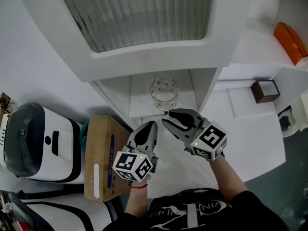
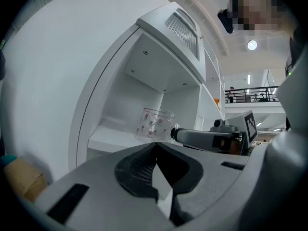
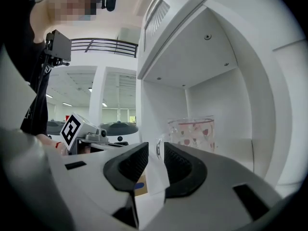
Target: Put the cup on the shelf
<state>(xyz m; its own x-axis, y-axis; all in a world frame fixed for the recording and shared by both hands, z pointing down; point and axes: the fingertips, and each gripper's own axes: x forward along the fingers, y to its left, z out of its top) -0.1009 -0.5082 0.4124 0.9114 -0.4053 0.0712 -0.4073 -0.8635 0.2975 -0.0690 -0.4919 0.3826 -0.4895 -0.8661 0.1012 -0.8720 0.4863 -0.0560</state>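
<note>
A clear glass cup (image 1: 163,93) with small red prints stands upright on the lower shelf (image 1: 139,110) of the white cabinet. It also shows in the left gripper view as the cup (image 2: 155,124) and in the right gripper view as the cup (image 3: 191,133). My right gripper (image 1: 166,113) points its tips at the cup's near side. Its jaws stand a narrow gap apart, and the thin glass handle (image 3: 157,148) sits in that gap without filling it. My left gripper (image 1: 153,124) hangs lower left of the cup, shut and holding nothing.
The shelf niche is bounded by white side walls and a top panel (image 1: 144,57) with a ribbed vent above. A cardboard box (image 1: 101,158) and a white machine (image 1: 38,143) stand at the left. A dark brown box (image 1: 265,91) and an orange thing (image 1: 289,42) lie at the right.
</note>
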